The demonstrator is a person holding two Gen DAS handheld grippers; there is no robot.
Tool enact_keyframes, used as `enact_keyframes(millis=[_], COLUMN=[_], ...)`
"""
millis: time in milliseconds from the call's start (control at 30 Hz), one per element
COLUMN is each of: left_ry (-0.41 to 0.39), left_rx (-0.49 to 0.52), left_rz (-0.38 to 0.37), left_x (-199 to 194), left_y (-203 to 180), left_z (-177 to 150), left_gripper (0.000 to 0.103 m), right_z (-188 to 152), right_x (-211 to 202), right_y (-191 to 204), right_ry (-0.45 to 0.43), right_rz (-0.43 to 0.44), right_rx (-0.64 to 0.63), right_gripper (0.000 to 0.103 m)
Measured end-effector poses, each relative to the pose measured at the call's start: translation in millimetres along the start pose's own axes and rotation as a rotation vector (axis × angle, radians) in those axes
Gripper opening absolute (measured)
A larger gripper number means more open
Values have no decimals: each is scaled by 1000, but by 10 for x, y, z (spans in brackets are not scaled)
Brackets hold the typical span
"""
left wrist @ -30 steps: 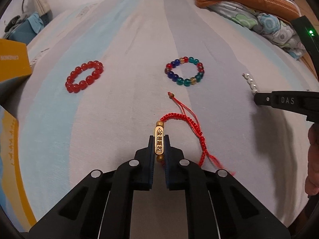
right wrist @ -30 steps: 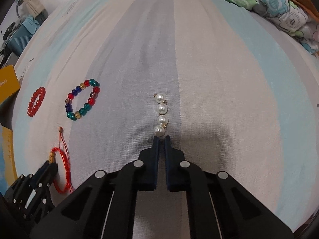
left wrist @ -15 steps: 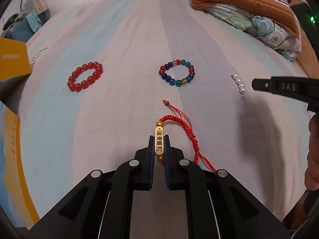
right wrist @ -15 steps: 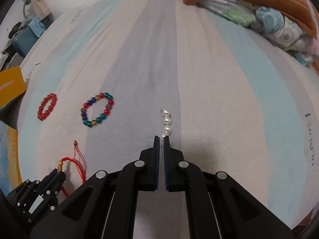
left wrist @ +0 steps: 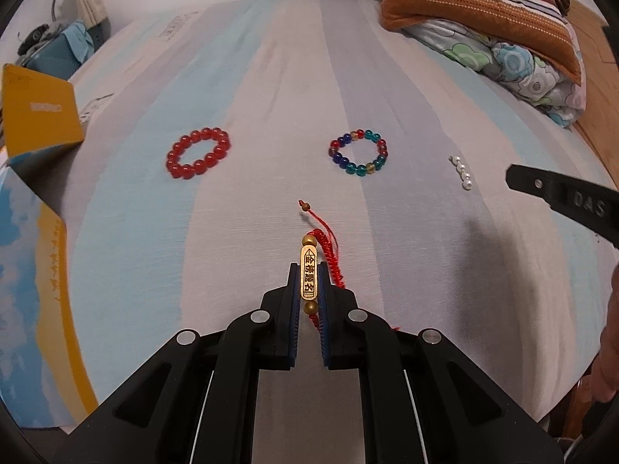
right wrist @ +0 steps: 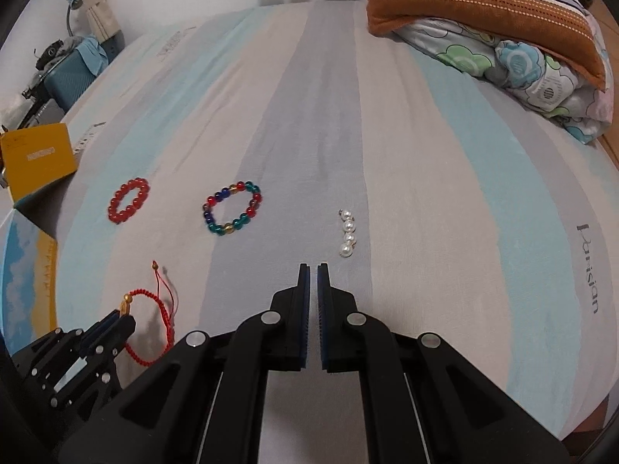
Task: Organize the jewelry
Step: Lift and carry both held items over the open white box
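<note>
Lifted: left hand-held gripper (left wrist: 309, 282) pinching braided red cord bracelet (left wrist: 309, 276); right hand-held gripper (right wrist: 313, 270) closed, empty, off round pearls (right wrist: 347, 234).

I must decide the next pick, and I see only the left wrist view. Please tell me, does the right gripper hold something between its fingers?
Observer: No. The right gripper has its fingers shut with nothing between them.
Operator: Where is the pearl string from its tips?
Observer: The pearl string lies on the bed sheet just beyond the fingertips, slightly to their right, not touching.
Operator: My fingers hide most of the red cord bracelet. How does it hang?
Observer: The red cord bracelet hangs as an open loop under the left gripper, which is shut on its gold bar. I cannot tell whether the bottom touches the sheet.
</note>
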State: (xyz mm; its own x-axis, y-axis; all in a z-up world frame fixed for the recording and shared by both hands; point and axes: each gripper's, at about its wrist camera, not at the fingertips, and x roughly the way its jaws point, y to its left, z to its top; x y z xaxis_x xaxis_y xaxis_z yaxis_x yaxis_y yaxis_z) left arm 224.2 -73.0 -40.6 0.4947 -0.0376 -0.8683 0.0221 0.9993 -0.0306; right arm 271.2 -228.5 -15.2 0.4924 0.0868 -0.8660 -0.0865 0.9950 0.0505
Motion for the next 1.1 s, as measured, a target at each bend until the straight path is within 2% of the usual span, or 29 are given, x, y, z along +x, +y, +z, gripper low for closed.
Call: enact_keyframes(millis=[267,600,733,1100], left_ry=[-21,-28,-34,-33], left_rx=[5,-58,-51,-96], left_rz=[14,43,58,33], left_x=[-271,-646,-767,-1001], left_y=[119,515,609,947], left_z=[-89,-326,-401,-651], left_gripper=[7,7,7,7], right_z=[-105,-312,-346,-607], right_x=[-167,-261,-340,-504], right_y=[92,207,320,593], right_ry=[-22,-19,-28,-26], right_rz=[3,-31,-33,-18], right_rx=[0,-6,-15,-48], right_gripper=[3,3,3,3])
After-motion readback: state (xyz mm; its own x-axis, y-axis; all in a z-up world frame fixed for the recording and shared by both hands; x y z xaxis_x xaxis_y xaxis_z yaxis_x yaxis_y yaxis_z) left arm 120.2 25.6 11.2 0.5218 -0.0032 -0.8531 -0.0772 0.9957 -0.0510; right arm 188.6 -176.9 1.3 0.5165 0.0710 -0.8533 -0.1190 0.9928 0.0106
